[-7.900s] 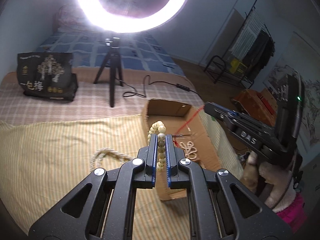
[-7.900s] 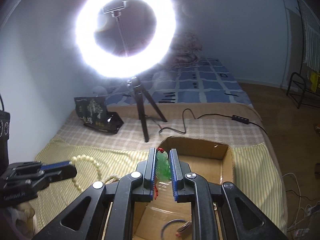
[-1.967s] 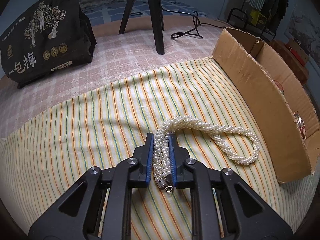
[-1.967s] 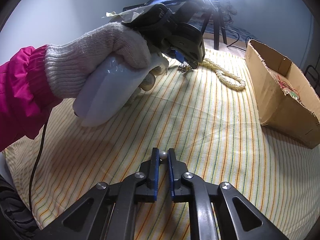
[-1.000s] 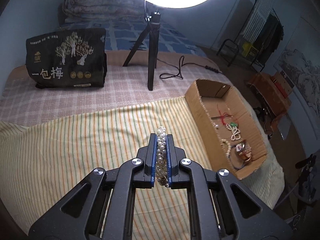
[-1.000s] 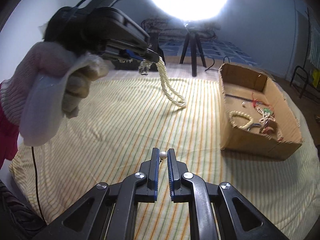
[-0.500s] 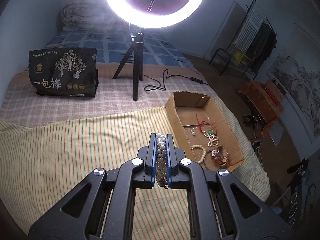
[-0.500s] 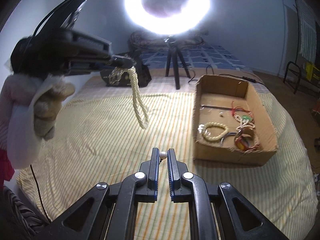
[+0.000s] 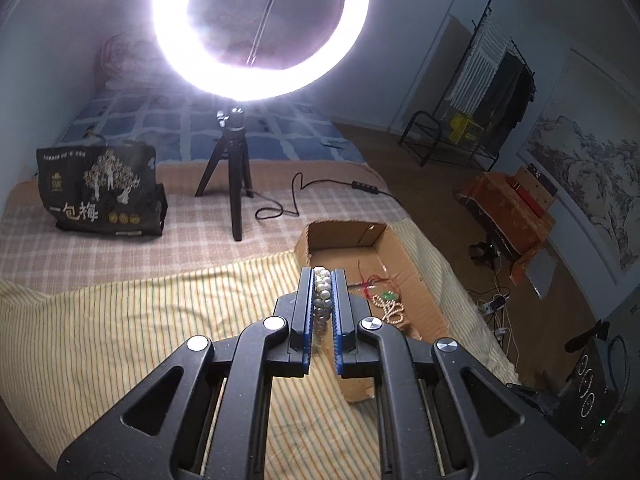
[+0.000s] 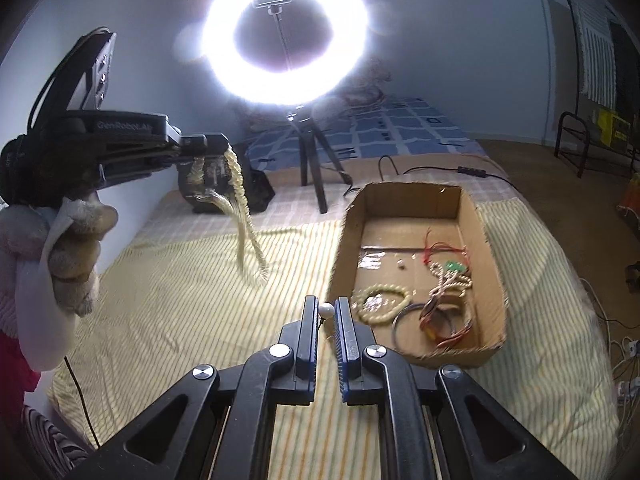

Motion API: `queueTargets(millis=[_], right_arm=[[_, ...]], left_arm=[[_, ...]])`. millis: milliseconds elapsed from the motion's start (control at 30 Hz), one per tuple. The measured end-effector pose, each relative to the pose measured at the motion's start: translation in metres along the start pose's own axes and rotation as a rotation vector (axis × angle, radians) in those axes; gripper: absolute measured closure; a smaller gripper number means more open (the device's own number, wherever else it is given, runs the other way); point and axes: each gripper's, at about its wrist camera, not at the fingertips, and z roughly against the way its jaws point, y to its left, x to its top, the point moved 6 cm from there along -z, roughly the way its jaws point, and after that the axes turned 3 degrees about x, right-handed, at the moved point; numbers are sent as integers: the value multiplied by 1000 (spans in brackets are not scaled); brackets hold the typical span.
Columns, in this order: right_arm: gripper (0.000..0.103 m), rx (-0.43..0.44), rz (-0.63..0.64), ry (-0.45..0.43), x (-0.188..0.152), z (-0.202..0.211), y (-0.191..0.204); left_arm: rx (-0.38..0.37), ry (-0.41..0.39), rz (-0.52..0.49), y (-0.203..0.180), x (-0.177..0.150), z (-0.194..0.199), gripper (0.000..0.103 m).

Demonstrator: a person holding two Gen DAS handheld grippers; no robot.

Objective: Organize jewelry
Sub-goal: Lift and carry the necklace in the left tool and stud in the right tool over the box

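Both hands [image 10: 60, 248] raised, fingers [image 9: 306, 304] downward-tilted.

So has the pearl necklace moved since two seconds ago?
Yes. The pearl necklace lay on the striped cloth then; now it hangs clear of the cloth from the left gripper, nearer the box.

A lit ring light [image 9: 260, 32] on a black tripod [image 9: 234, 176] is set on the bed. Pale blue walls [image 10: 460, 40] and brown floor [image 9: 432, 184] are seen; a clothes rack [image 9: 492, 92] is placed beyond.
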Motion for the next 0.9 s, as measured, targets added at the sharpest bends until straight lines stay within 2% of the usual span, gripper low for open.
queueTargets(millis=[267, 900], right_arm=[[97, -22, 1, -5, 19, -6, -21], [97, -15, -32, 29, 34, -31, -45]], left_arm=[[-21, -16, -35, -22, 21, -18, 98], [-53, -65, -95, -67, 80, -41, 98]])
